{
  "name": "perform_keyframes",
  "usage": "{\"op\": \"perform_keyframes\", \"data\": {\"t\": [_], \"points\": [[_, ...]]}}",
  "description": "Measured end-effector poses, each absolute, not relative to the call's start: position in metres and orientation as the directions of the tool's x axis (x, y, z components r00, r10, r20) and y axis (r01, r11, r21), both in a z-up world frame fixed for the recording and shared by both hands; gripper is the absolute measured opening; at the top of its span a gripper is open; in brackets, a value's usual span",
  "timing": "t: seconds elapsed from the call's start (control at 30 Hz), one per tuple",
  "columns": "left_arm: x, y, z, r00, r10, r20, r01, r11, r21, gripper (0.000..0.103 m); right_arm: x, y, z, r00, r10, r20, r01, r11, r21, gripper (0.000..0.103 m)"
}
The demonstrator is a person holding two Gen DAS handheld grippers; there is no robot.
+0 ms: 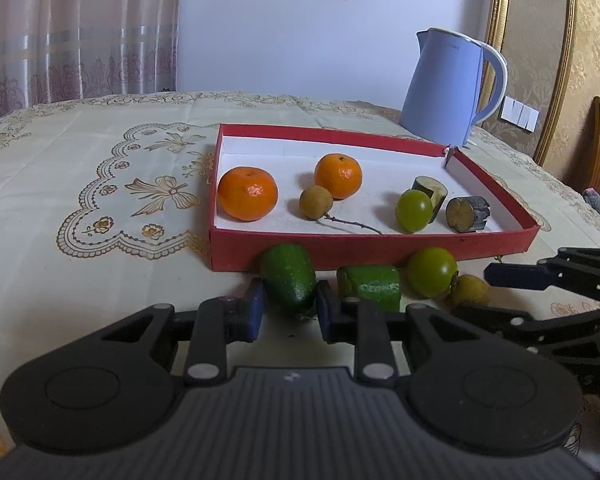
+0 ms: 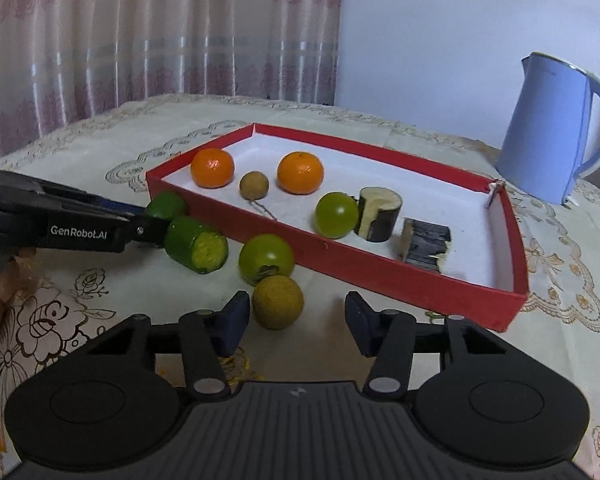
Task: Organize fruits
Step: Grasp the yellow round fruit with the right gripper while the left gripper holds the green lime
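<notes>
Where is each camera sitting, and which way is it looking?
Left wrist: rides on the left hand-held gripper, looking forward and down at the green fruit its fingers squeeze, with the red tray behind; the right hand-held gripper pokes in at the right.
Right wrist: rides on the right hand-held gripper, looking at the brown round fruit between its fingers; the left one enters from the left.
Shared: tray, oranges, blue kettle.
</notes>
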State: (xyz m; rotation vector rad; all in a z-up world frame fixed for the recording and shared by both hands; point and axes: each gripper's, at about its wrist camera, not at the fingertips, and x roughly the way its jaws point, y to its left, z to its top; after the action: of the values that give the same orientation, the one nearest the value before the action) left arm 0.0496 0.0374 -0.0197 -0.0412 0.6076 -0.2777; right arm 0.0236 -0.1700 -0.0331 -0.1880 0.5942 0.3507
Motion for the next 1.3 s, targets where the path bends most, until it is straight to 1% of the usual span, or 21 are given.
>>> {"op": "perform_keyframes", "data": {"t": [0.07, 0.13, 0.23, 0.27, 0.33, 0.4, 0.6, 1.0, 1.13, 1.23, 1.3], "points": [[0.050, 0.038, -0.020, 0.785, -0.270, -0.558, 0.245, 0.962, -0.121, 0.025, 0.025, -0.168, -0.035, 0.765, 0.277, -0.581, -0.386, 0.920, -0.070, 0.044], [0.050, 0.037, -0.020, 0.785, -0.270, -0.558, 0.246, 0.962, -0.120, 0.025, 0.025, -0.167, -0.034, 0.763, 0.285, -0.580, -0.391, 0.918, -0.064, 0.040], [0.050, 0.038, -0.020, 0.784, -0.271, -0.558, 0.246, 0.962, -0.121, 0.025, 0.025, -0.165, -0.035, 0.770, 0.278, -0.574, -0.389, 0.918, -0.076, 0.038], [0.050, 0.038, -0.020, 0.784, -0.271, -0.558, 0.246, 0.962, -0.121, 0.025, 0.025, -0.164, -0.035, 0.769, 0.281, -0.574, -0.393, 0.916, -0.078, 0.034], [0.050, 0.038, -0.020, 0.784, -0.271, -0.558, 0.246, 0.962, -0.121, 0.025, 0.023, -0.162, -0.035, 0.770, 0.280, -0.573, -0.398, 0.913, -0.088, 0.033], [0.050, 0.037, -0.020, 0.784, -0.271, -0.558, 0.246, 0.962, -0.121, 0.025, 0.021, -0.158, -0.035, 0.777, 0.267, -0.570, -0.398, 0.910, -0.116, 0.028], [0.050, 0.038, -0.020, 0.784, -0.271, -0.558, 0.246, 0.962, -0.122, 0.025, 0.021, -0.162, -0.035, 0.782, 0.258, -0.568, -0.369, 0.925, -0.088, 0.027], [0.050, 0.038, -0.020, 0.783, -0.276, -0.558, 0.247, 0.961, -0.129, 0.025, 0.028, -0.201, -0.005, 0.848, 0.169, -0.502, -0.238, 0.968, -0.076, 0.027], [0.050, 0.038, -0.020, 0.783, -0.276, -0.558, 0.247, 0.960, -0.129, 0.025, 0.040, -0.206, -0.001, 0.849, 0.174, -0.499, -0.231, 0.972, -0.053, 0.027], [0.050, 0.038, -0.020, 0.783, -0.277, -0.558, 0.247, 0.960, -0.130, 0.025, 0.049, -0.202, 0.002, 0.851, 0.172, -0.496, -0.232, 0.971, -0.062, 0.027], [0.050, 0.038, -0.020, 0.783, -0.277, -0.558, 0.247, 0.960, -0.131, 0.025, 0.058, -0.200, 0.002, 0.844, 0.167, -0.509, -0.228, 0.972, -0.059, 0.027]]}}
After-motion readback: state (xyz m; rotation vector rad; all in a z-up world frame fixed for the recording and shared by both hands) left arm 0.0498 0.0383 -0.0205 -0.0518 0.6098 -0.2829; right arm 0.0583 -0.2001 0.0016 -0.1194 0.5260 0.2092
